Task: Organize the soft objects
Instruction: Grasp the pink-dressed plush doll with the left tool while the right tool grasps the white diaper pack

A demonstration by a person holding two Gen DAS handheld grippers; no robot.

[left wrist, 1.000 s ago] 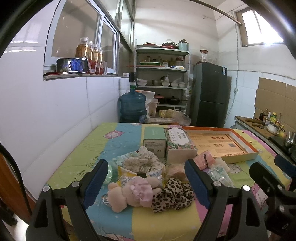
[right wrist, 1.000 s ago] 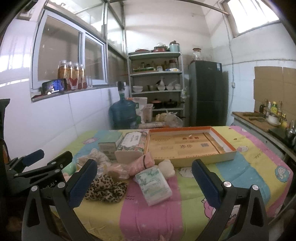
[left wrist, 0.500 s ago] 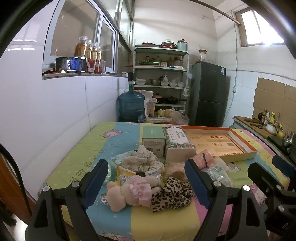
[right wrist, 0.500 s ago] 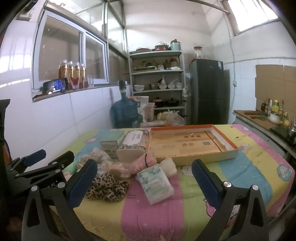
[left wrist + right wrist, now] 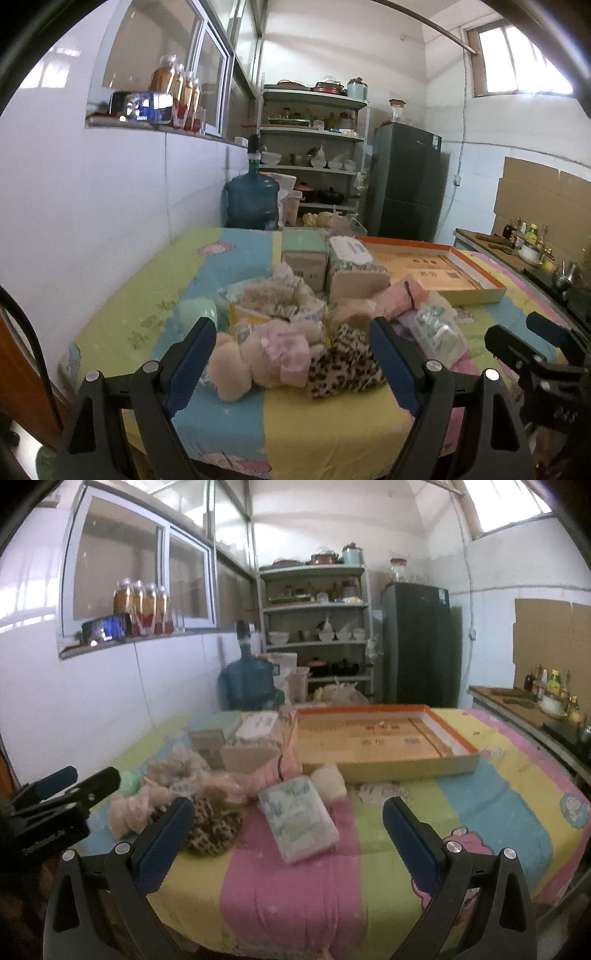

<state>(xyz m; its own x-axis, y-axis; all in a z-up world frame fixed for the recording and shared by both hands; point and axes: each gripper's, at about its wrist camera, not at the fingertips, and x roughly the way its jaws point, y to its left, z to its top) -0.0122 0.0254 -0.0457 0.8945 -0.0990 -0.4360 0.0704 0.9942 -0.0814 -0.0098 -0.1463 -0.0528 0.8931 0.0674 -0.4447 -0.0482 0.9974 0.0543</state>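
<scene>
1. Left gripper (image 5: 291,343) spread wide, empty, framing plush toy (image 5: 258,354) and leopard cloth (image 5: 343,365) on table (image 5: 325,424).
2. Right gripper (image 5: 288,830) spread wide, empty, above tissue pack (image 5: 299,823).
3. Tray (image 5: 373,738) behind pile.

Left gripper (image 5: 291,363): black angular frame, blue pads (image 5: 190,363) lining finger insides, silver screws at joints. Right gripper (image 5: 288,843): same black frame, blue pads (image 5: 410,843), silver screws. White lettering on body at 9 o'clock.
</scene>
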